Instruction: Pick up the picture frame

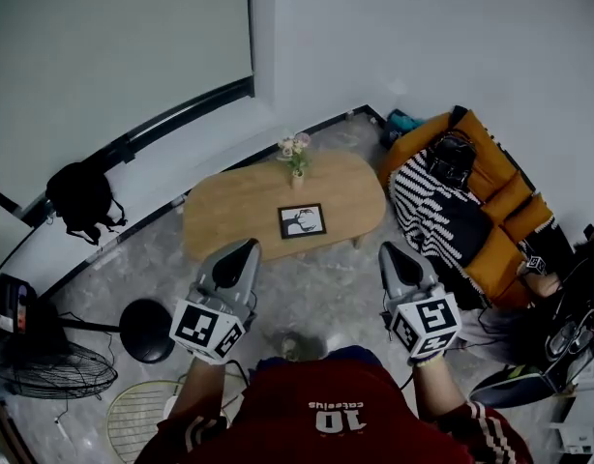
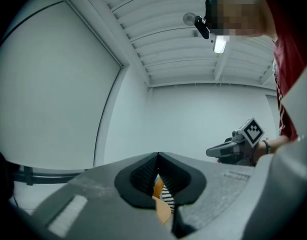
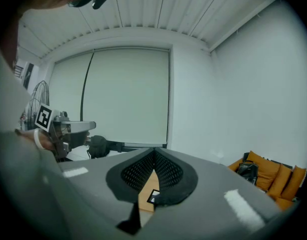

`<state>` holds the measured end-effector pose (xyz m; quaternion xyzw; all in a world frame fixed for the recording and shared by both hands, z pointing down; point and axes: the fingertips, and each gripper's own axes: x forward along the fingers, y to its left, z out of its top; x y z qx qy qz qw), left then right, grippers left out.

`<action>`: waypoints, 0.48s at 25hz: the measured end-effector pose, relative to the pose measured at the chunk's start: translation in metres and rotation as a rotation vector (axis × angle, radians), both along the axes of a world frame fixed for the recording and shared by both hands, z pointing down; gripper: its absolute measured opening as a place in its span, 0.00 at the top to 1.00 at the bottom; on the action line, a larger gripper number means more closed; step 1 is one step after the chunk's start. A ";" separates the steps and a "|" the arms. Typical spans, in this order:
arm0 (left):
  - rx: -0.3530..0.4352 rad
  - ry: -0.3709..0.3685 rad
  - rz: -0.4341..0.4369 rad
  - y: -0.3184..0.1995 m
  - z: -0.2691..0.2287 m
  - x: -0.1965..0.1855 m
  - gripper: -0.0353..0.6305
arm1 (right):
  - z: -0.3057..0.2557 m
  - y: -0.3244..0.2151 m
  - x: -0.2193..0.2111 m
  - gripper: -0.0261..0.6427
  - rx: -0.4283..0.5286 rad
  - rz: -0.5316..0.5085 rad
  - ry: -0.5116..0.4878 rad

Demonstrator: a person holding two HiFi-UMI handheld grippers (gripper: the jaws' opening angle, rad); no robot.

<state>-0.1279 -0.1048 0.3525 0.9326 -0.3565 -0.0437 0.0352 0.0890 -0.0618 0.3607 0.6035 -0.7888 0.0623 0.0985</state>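
The picture frame [image 1: 302, 220], black with a white mat, lies flat on the near half of an oval wooden table [image 1: 239, 206]. Both grippers hover short of the table's near edge, pointing toward it. My left gripper [image 1: 247, 246] is left of the frame, and my right gripper [image 1: 387, 249] is to its right. Both are shut with nothing between the jaws. In the left gripper view the jaws [image 2: 157, 156] meet at the tip. In the right gripper view the jaws [image 3: 154, 150] also meet, and a corner of the frame [image 3: 152, 197] shows below them.
A small vase of flowers [image 1: 296, 158] stands at the table's far edge. An orange sofa [image 1: 500, 196] with a striped blanket [image 1: 442, 216] and a black bag [image 1: 452, 158] is on the right. A black backpack [image 1: 81, 199], a fan [image 1: 45, 365] and a round black base [image 1: 147, 330] are on the left.
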 end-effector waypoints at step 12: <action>-0.031 0.023 -0.011 -0.018 0.009 -0.007 0.94 | 0.009 -0.032 -0.013 0.96 -0.006 -0.034 -0.027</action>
